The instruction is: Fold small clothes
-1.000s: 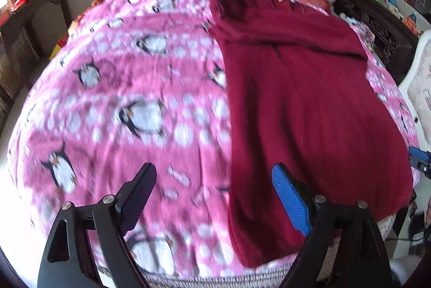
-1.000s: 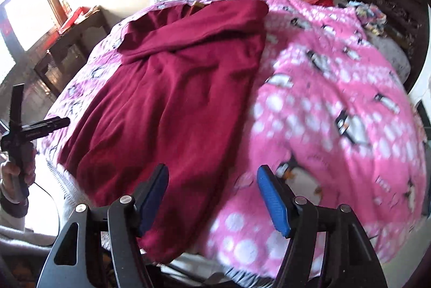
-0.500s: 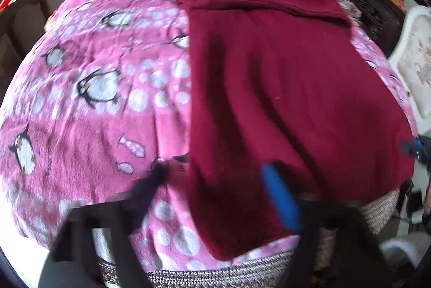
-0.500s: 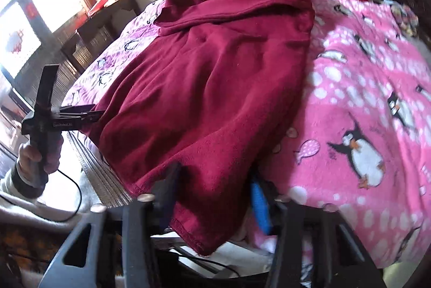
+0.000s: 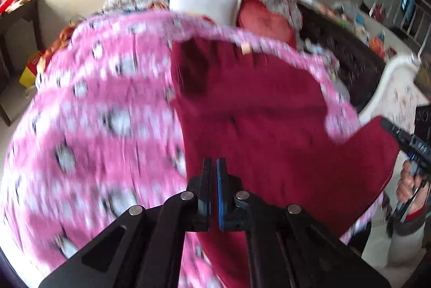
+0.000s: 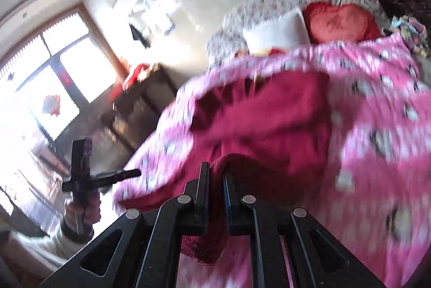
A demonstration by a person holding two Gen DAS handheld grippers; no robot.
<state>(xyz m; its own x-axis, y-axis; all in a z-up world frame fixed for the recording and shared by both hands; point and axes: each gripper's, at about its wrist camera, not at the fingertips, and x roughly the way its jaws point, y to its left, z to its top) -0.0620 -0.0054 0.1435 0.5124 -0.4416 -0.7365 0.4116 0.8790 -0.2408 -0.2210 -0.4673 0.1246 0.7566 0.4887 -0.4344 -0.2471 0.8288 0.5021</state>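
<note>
Nearest the lens, the left gripper (image 5: 214,162) has its jaws pressed together over the near hem of the dark red fleece garment (image 5: 269,131); whether cloth sits between them is unclear. The right gripper (image 6: 215,169) pinches a bunched fold of that garment (image 6: 269,121). The garment lies on the pink penguin-print blanket (image 5: 102,113), partly lifted. Beyond sit a white rectangular pillow (image 5: 204,3) and a red cushion (image 6: 339,24).
</note>
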